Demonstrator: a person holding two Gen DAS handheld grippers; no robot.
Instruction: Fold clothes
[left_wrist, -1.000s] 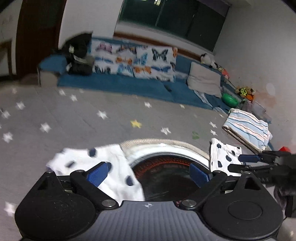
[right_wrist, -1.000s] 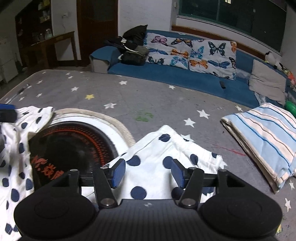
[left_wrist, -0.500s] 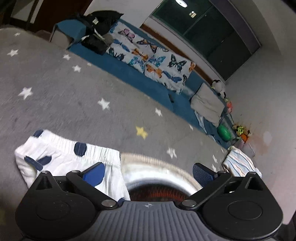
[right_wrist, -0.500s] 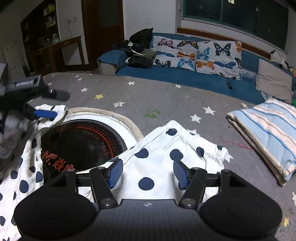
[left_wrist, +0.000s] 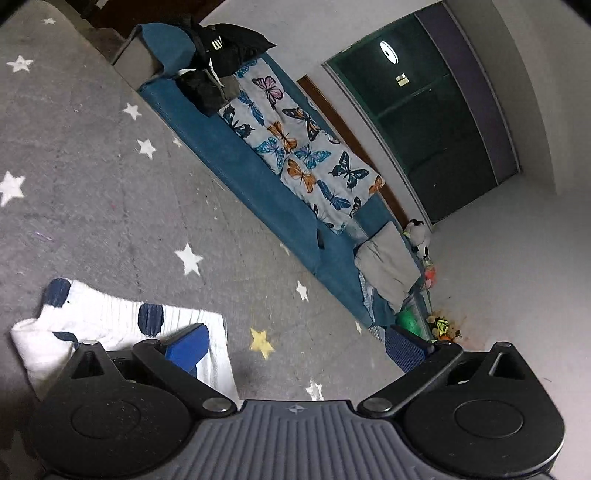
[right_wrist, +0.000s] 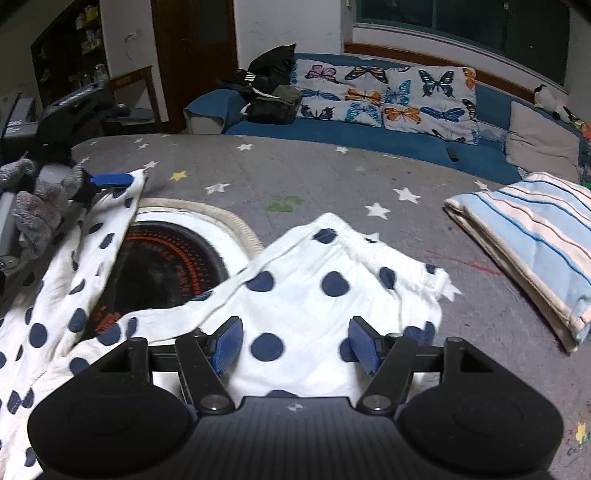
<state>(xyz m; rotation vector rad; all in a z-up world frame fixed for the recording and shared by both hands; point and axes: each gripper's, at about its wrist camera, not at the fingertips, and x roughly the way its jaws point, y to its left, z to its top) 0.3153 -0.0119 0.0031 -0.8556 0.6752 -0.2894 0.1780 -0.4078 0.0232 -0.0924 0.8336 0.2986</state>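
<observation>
A white garment with dark blue dots (right_wrist: 314, 295) lies spread on a grey star-patterned surface (right_wrist: 332, 177), partly covering a round black disc with orange marks (right_wrist: 166, 266). My right gripper (right_wrist: 295, 343) hovers over the garment's right part. Its jaws are opening, with cloth below the blue pads and nothing pinched. My left gripper (left_wrist: 295, 347) stands wide open, its left finger (left_wrist: 188, 347) over the ribbed waistband end (left_wrist: 103, 314). In the right wrist view, a gloved hand (right_wrist: 37, 199) holds that left gripper, and one of its blue fingers (right_wrist: 110, 180) is at the garment's far left corner.
A folded blue-and-white striped cloth (right_wrist: 528, 236) lies to the right. Behind runs a blue bench (right_wrist: 369, 136) with butterfly cushions (right_wrist: 388, 96), a pile of dark clothes (right_wrist: 269, 92) and a grey pillow (right_wrist: 539, 144). A wooden table (right_wrist: 129, 81) stands at the back left.
The left gripper rolled and swung left onto the waistband end; the black disc left its view. The right gripper stayed in place and its jaws spread wider.
</observation>
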